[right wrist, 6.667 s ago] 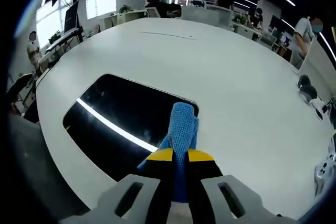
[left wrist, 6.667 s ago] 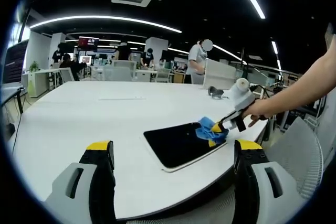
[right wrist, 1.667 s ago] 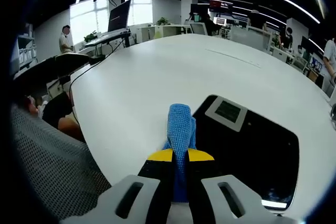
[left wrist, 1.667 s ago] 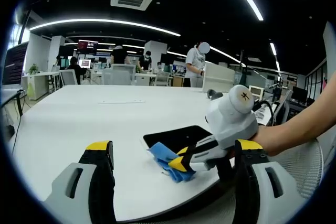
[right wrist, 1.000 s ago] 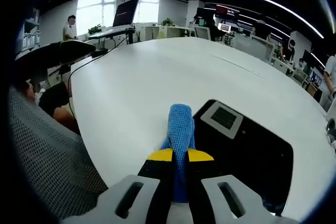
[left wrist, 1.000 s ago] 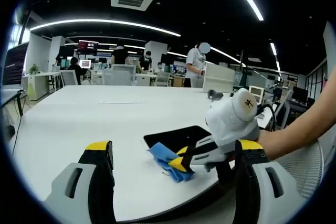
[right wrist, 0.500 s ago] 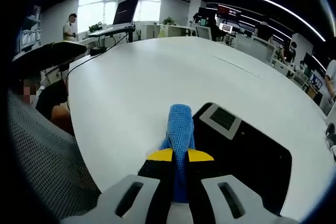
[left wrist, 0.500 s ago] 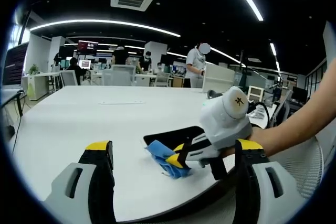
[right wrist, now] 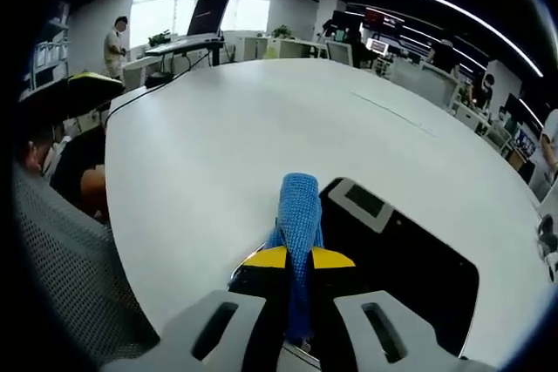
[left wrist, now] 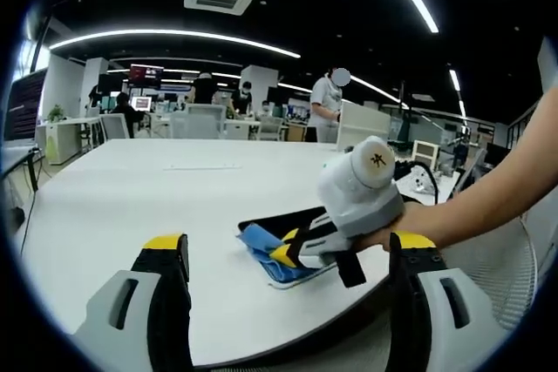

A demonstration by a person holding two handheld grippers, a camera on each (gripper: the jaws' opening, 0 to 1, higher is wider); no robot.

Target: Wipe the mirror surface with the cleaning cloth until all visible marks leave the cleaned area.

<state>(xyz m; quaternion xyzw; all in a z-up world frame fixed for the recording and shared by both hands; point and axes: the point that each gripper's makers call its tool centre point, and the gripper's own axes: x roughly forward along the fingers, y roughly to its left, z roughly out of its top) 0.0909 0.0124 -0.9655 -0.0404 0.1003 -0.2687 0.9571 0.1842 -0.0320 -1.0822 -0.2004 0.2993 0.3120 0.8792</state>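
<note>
A flat dark mirror point(right wrist: 401, 263) lies on the white table point(right wrist: 253, 119), reflecting a ceiling vent. My right gripper point(right wrist: 300, 258) is shut on a blue cleaning cloth point(right wrist: 300, 206), which rests over the mirror's near-left edge. In the left gripper view the right gripper point(left wrist: 283, 253), held by a person's hand, presses the blue cloth point(left wrist: 260, 242) onto the left end of the mirror point(left wrist: 281, 218). My left gripper point(left wrist: 288, 254) hovers open near the table's front edge, holding nothing, its yellow-tipped fingers point(left wrist: 166, 243) wide apart.
A mesh chair back point(right wrist: 61, 276) stands at the table's left edge, and another chair point(left wrist: 514, 259) on the right. Small devices and cables point(left wrist: 414, 182) lie at the far right of the table. People point(left wrist: 327, 104) and desks are in the background.
The right gripper has slid the cloth along the mirror from its far end to its other end, then a little further left in the last second. The left gripper has stayed still.
</note>
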